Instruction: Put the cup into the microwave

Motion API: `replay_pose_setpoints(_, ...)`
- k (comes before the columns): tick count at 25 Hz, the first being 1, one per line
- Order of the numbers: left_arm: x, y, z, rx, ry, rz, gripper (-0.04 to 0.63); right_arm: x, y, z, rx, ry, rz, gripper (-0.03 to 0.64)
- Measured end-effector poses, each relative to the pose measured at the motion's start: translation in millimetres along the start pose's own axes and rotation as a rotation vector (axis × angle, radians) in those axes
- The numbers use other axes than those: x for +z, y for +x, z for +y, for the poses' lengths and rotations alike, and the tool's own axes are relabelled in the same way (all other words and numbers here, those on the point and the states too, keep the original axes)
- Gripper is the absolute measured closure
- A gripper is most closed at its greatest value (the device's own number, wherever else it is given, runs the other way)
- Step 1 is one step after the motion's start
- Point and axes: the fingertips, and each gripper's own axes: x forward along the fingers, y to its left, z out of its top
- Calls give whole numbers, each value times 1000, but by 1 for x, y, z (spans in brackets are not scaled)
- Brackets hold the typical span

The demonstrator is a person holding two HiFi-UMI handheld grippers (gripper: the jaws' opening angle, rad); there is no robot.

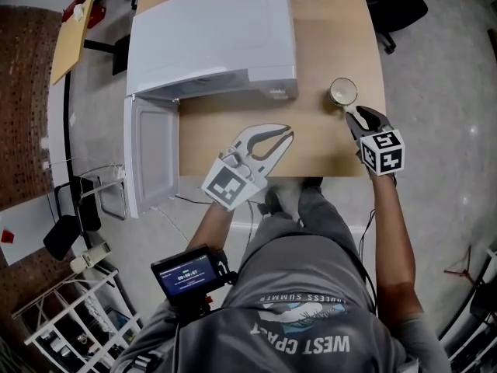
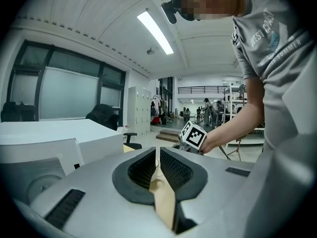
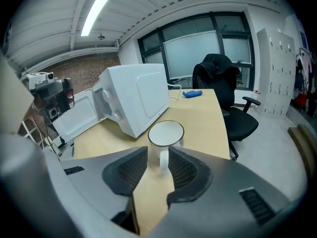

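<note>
A white cup (image 1: 342, 92) with a dark rim stands on the wooden table (image 1: 326, 142), to the right of the white microwave (image 1: 213, 33). The microwave's door (image 1: 151, 154) hangs open at its left. My right gripper (image 1: 356, 117) is just in front of the cup. In the right gripper view it is open (image 3: 158, 155), and the handle of the cup (image 3: 166, 133) sits between its fingers. My left gripper (image 1: 289, 134) hovers over the table's front edge, with its jaws together and nothing in them (image 2: 157, 152).
A blue object (image 3: 192, 93) lies at the table's far end and a black office chair (image 3: 223, 83) stands beside the table. The microwave (image 3: 136, 98) fills the table's left half. A white wire rack (image 1: 70, 317) stands on the floor, lower left.
</note>
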Motion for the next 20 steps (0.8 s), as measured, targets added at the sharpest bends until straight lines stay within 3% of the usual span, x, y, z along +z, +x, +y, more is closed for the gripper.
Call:
replay_pose_setpoints(10,-57,32,6,-8,-18,87,572,-31,43,-12,16,-36,103,495)
replay_pose_setpoints(12,-66,39,6,-11,-20,102,572,-31,46,-13,15,-49,107,534)
replay_pose_setpoints(20,-69,48,13,-1,-17,97,572,-24,33,-12,23,-40,86,540)
